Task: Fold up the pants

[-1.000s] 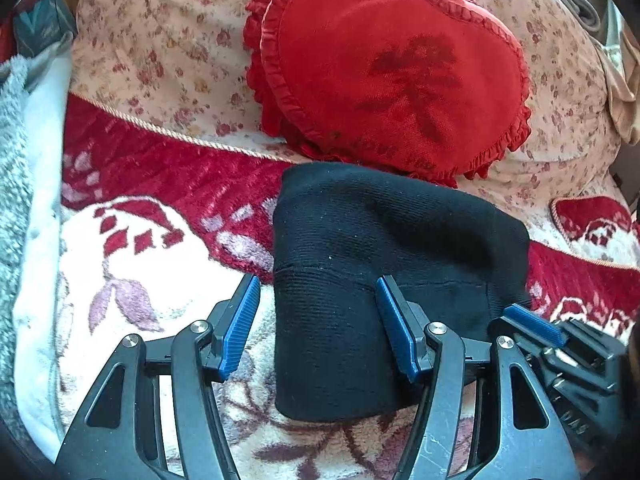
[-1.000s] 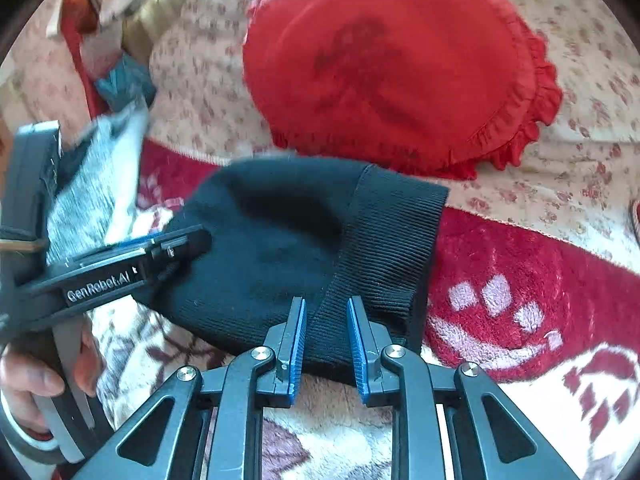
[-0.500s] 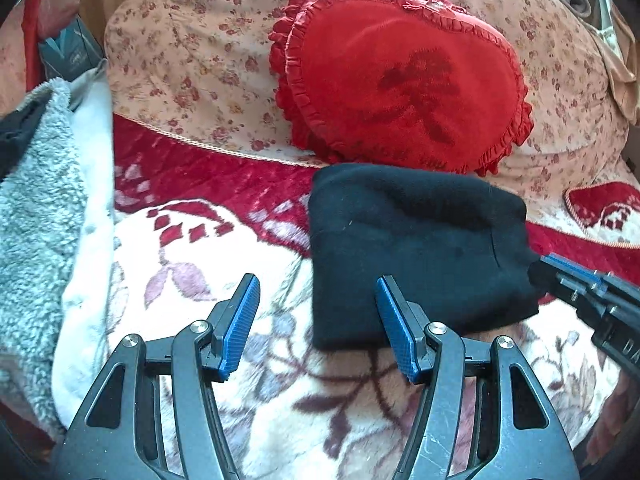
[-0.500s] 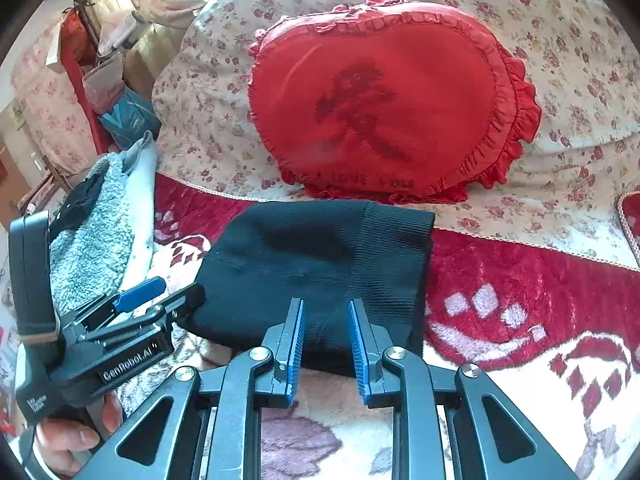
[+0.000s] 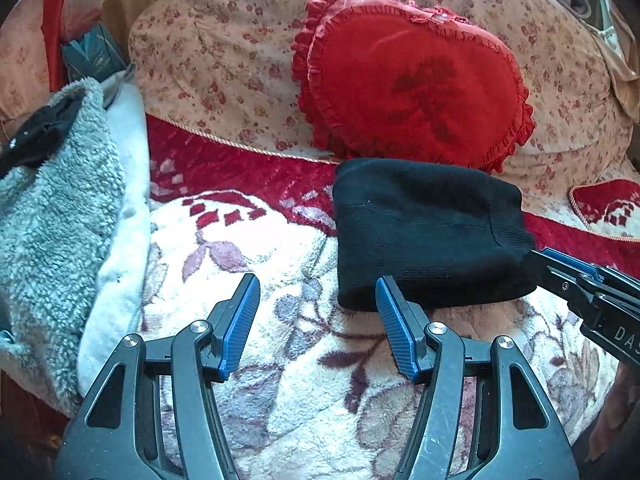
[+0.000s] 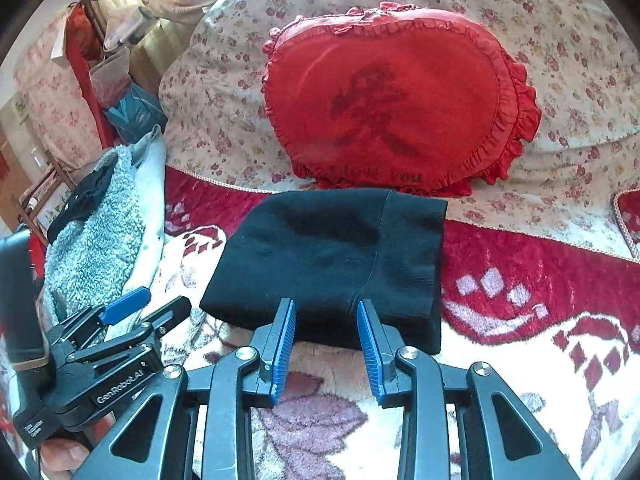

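Both of my tools have pulled back from the black pants (image 5: pixel 428 232) since a moment ago. My left tool (image 5: pixel 318 326) had the pants' near left part between its blue pads then; now it sits out over the blanket (image 5: pixel 304 392), to the left of the pants, and the pants look smaller and farther off. Its jaws stand partly open with nothing between them.

My right tool (image 6: pixel 326 346) is opening its jaws now. Its blue pads sit right at the near edge of the pants, but they do not pinch the cloth.

I see the pants folded into a small, thick black square. They lie flat on the red and white flower blanket on the bed, just in front of the red heart pillow (image 6: pixel 392 104). A fuzzy grey cloth (image 5: pixel 56 216) is piled at the left side of the bed, well apart from the pants.
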